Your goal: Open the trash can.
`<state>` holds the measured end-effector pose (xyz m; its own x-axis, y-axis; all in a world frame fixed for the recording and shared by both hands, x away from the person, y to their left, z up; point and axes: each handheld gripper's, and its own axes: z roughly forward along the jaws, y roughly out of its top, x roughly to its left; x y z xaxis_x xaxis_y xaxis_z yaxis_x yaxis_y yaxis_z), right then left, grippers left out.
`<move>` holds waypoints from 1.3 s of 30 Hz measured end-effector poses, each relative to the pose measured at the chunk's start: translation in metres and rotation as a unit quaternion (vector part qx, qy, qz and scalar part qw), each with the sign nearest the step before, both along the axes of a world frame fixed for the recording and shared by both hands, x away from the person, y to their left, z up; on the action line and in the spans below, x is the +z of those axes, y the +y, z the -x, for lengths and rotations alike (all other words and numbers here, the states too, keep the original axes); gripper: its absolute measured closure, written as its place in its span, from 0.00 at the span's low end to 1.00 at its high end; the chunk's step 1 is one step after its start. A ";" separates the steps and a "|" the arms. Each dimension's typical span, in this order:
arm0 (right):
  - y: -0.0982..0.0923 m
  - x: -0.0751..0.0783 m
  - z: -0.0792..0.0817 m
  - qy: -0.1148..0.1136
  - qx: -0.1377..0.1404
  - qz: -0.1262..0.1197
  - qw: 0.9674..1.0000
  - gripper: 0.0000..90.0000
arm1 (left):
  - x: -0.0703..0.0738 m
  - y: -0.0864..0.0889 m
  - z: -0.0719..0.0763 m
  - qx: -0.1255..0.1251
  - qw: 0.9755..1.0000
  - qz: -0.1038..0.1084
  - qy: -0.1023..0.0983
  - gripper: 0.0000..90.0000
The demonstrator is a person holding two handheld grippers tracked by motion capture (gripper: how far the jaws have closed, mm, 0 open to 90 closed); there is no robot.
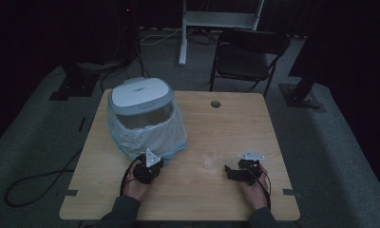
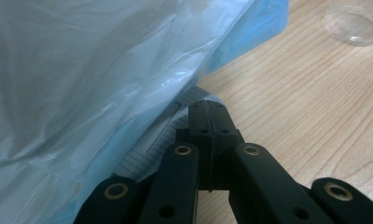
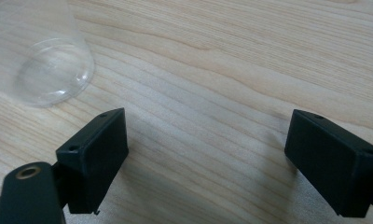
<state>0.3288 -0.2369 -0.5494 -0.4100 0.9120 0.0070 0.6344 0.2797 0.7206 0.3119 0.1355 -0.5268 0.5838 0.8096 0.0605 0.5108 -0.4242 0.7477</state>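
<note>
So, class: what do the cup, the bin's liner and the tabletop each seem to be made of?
Cup: clear glossy plastic, probably; the wood grain shows through it.
Liner: thin translucent plastic film, wrinkled and shiny.
Tabletop: pale wood or wood-look laminate, matt, with grain lines.

my left gripper [image 2: 208,109]: matt black plastic, brass-look rivets | bag [image 2: 82,70] just beside it: thin glossy crinkled plastic film, pale blue | cup [image 3: 51,70] ahead of my right gripper [image 3: 205,154]: clear smooth plastic | table [image 3: 231,60]: light wood grain, satin | bin lid [image 1: 140,92]: smooth grey plastic
</note>
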 end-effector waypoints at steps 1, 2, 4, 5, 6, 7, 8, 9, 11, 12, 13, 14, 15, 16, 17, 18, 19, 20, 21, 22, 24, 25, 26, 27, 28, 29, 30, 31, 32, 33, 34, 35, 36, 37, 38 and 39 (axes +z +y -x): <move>0.000 0.000 0.000 0.000 0.000 0.000 1.000 0.14 | 0.000 0.000 0.000 0.000 1.000 0.000 0.000 1.00; 0.000 0.000 0.000 0.000 0.000 0.000 1.000 0.14 | -0.001 0.000 0.000 0.000 1.000 -0.003 0.001 1.00; 0.000 0.000 0.000 -0.002 0.004 0.000 1.000 0.15 | -0.001 0.000 0.000 0.000 1.000 -0.003 0.000 1.00; 0.000 0.000 0.000 -0.002 0.004 0.000 1.000 0.15 | -0.001 -0.001 -0.001 0.000 1.000 -0.004 0.002 1.00; 0.000 0.000 0.000 -0.002 0.004 0.000 1.000 0.15 | -0.002 -0.001 -0.001 -0.001 1.000 -0.005 0.002 1.00; 0.000 0.000 0.000 -0.002 0.006 0.000 1.000 0.15 | -0.002 -0.001 -0.001 -0.001 1.000 -0.006 0.003 1.00; 0.000 0.000 0.000 -0.001 0.007 0.000 1.000 0.15 | -0.002 -0.001 -0.001 -0.001 1.000 -0.007 0.003 1.00; 0.000 0.000 0.000 -0.001 0.008 0.000 1.000 0.15 | -0.003 -0.001 -0.001 -0.001 1.000 -0.007 0.003 1.00; 0.000 0.001 -0.001 0.001 0.010 0.001 1.000 0.16 | -0.003 -0.002 -0.001 0.000 1.000 -0.008 0.003 1.00; 0.000 0.001 0.000 0.002 0.012 0.000 1.000 0.19 | -0.003 -0.002 -0.001 0.000 1.000 -0.008 0.002 1.00; 0.000 0.002 0.000 0.001 0.013 0.000 1.000 0.24 | -0.003 -0.002 -0.001 0.000 1.000 -0.008 0.001 1.00; 0.000 0.003 0.001 0.000 0.014 0.000 1.000 0.30 | -0.003 -0.001 -0.001 -0.001 1.000 -0.008 0.001 1.00; 0.000 0.004 0.002 0.001 0.016 0.001 1.000 0.37 | -0.003 -0.001 -0.001 -0.001 1.000 -0.007 0.000 1.00; 0.001 0.006 0.002 0.003 0.017 0.001 1.000 0.43 | -0.003 -0.001 -0.001 -0.001 1.000 -0.007 0.000 1.00; 0.001 0.007 0.003 0.005 0.021 -0.002 1.000 0.49 | -0.003 -0.001 -0.001 -0.001 1.000 -0.006 0.001 1.00; 0.001 0.008 0.003 0.007 0.022 -0.008 1.000 0.52 | -0.003 -0.001 -0.001 -0.001 1.000 -0.004 0.002 1.00; 0.001 0.010 0.004 0.007 0.022 -0.012 1.000 0.56 | -0.004 -0.001 -0.001 -0.001 1.000 -0.002 0.003 1.00; 0.001 0.012 0.005 0.003 0.022 -0.015 1.000 0.59 | -0.003 0.000 -0.001 -0.001 1.000 -0.002 0.004 1.00; 0.001 0.015 0.006 0.000 0.023 -0.020 1.000 0.61 | -0.003 0.000 -0.001 -0.001 1.000 -0.001 0.004 1.00; 0.000 0.018 0.007 -0.003 0.022 -0.026 0.999 0.63 | -0.003 0.000 -0.001 -0.001 1.000 -0.002 0.004 1.00; -0.001 0.023 0.008 -0.004 0.024 -0.036 0.999 0.64 | -0.004 0.000 -0.001 -0.002 1.000 -0.001 0.004 1.00; -0.001 0.024 0.008 -0.005 0.023 -0.037 0.999 0.65 | -0.003 0.000 -0.001 -0.002 1.000 -0.002 0.004 1.00; -0.002 0.026 0.009 -0.006 0.023 -0.039 0.999 0.65 | -0.004 0.000 -0.001 -0.002 1.000 -0.002 0.004 1.00; -0.002 0.028 0.010 -0.006 0.023 -0.043 0.999 0.65 | -0.004 0.000 -0.001 -0.002 1.000 -0.001 0.004 1.00; -0.003 0.030 0.010 -0.006 0.022 -0.045 0.999 0.65 | -0.004 0.000 -0.001 -0.001 1.000 0.000 0.004 1.00; -0.003 0.033 0.011 -0.007 0.022 -0.048 0.999 0.66 | -0.004 0.000 -0.001 -0.001 1.000 0.001 0.005 1.00; -0.004 0.035 0.012 -0.008 0.022 -0.050 0.998 0.66 | -0.004 0.001 -0.001 -0.002 1.000 0.001 0.004 1.00; -0.004 0.037 0.013 -0.009 0.022 -0.052 0.998 0.66 | -0.004 0.001 -0.001 -0.003 1.000 0.001 0.005 1.00; -0.005 0.039 0.013 -0.012 0.022 -0.052 0.998 0.66 | -0.004 0.001 -0.002 -0.003 1.000 0.001 0.005 1.00; -0.005 0.042 0.014 -0.014 0.022 -0.053 0.998 0.66 | -0.004 0.001 -0.002 -0.004 1.000 0.002 0.005 1.00; -0.005 0.044 0.014 -0.016 0.023 -0.054 0.998 0.66 | -0.004 0.001 -0.002 -0.004 1.000 0.002 0.005 1.00; -0.005 0.044 0.014 -0.016 0.023 -0.054 0.998 0.66 | -0.004 0.001 -0.002 -0.004 1.000 0.002 0.005 1.00; -0.005 0.046 0.015 -0.018 0.023 -0.056 0.998 0.66 | -0.004 0.001 -0.002 -0.004 1.000 0.004 0.005 1.00; -0.005 0.052 0.015 -0.021 0.027 -0.058 0.998 0.66 | -0.004 0.001 -0.002 -0.004 1.000 0.004 0.005 1.00; -0.004 0.054 0.015 -0.023 0.027 -0.061 0.997 0.66 | -0.004 0.001 -0.002 -0.004 1.000 0.003 0.005 1.00; -0.003 0.057 0.014 -0.026 0.029 -0.062 0.997 0.66 | -0.004 0.001 -0.002 -0.003 1.000 0.003 0.005 1.00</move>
